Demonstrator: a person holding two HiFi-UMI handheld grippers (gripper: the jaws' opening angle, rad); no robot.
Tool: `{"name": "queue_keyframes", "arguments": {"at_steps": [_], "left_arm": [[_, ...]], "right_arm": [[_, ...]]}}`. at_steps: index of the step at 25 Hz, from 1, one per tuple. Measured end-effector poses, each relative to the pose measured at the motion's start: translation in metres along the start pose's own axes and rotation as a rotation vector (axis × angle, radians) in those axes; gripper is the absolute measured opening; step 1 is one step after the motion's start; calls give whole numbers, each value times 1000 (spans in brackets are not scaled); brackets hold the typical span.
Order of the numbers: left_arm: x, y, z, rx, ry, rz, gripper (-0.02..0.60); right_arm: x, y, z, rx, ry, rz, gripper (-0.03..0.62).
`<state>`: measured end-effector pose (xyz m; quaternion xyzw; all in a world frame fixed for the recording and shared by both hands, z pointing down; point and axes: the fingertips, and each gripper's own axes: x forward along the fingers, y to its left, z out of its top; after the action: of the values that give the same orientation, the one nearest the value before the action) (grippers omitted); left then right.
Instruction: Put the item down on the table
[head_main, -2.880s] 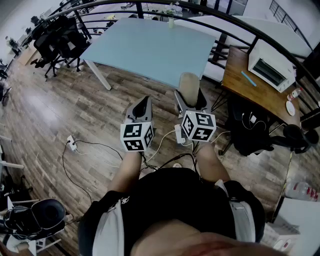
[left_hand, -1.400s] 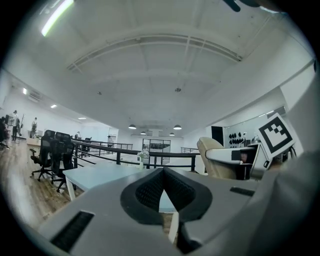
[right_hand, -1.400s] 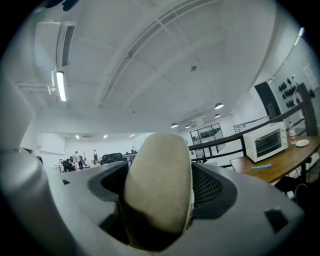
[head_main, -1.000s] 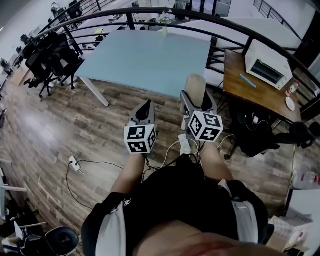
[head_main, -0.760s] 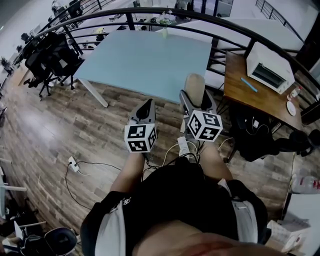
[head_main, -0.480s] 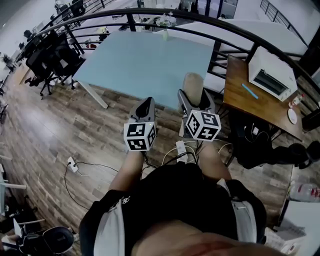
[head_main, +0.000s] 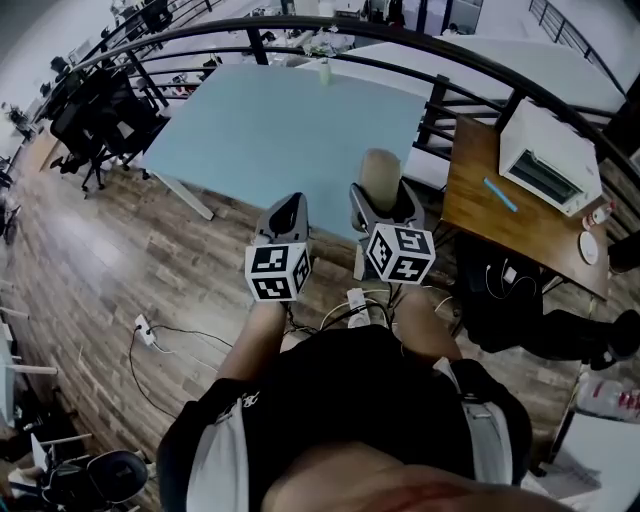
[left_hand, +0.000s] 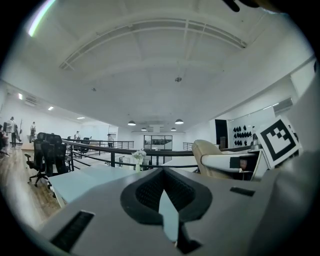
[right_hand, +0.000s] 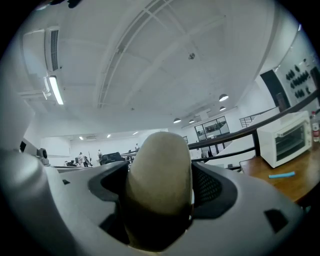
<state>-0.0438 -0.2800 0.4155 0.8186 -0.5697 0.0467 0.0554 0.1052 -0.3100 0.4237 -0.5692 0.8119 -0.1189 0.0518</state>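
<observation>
My right gripper (head_main: 381, 197) is shut on a beige rounded item (head_main: 379, 174), held upright in the air near the front edge of the light blue table (head_main: 280, 115). In the right gripper view the item (right_hand: 160, 180) fills the gap between the jaws of the gripper (right_hand: 161, 200). My left gripper (head_main: 289, 203) is shut with nothing in it, beside the right one; in its own view the gripper (left_hand: 162, 172) points over the table (left_hand: 75, 182). Both are held in front of the person's body, above the wooden floor.
A small vase (head_main: 323, 70) stands at the table's far edge. A black railing (head_main: 440, 70) curves behind the table. To the right is a wooden desk (head_main: 480, 215) with a white toaster oven (head_main: 545, 155). Office chairs (head_main: 100, 110) stand at the left. Cables and a power strip (head_main: 355, 300) lie on the floor.
The person has stepped a little closer to the blue table. Both grippers keep their place before the body, and the right one still holds the beige item.
</observation>
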Motion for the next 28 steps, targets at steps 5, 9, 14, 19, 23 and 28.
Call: {"name": "queue_keyframes", "arguments": {"at_steps": [5,9,14,19,23,28], "left_arm": [[22,-2,-3,-5,3,11,8],[36,4,-7,-14,10,2,8],[55,21,-6,-23,15,-17,8],[68,34,-7,-25,29,-36,8],[72,47,-8,-25,37,-30,9],[78,57,-11,-31,39,-17,8]], "right_arm": [[17,-17,-6,1,20,10,399],[35,-23,-10,-1,33,1,399],[60,-27,-24,-10,67,-25,399],[85,-41,-43,-11,107,-70,399],[107,-54,-67,-15,157,-101,399],[132,-69,-109,-16,242,-114,399]]}}
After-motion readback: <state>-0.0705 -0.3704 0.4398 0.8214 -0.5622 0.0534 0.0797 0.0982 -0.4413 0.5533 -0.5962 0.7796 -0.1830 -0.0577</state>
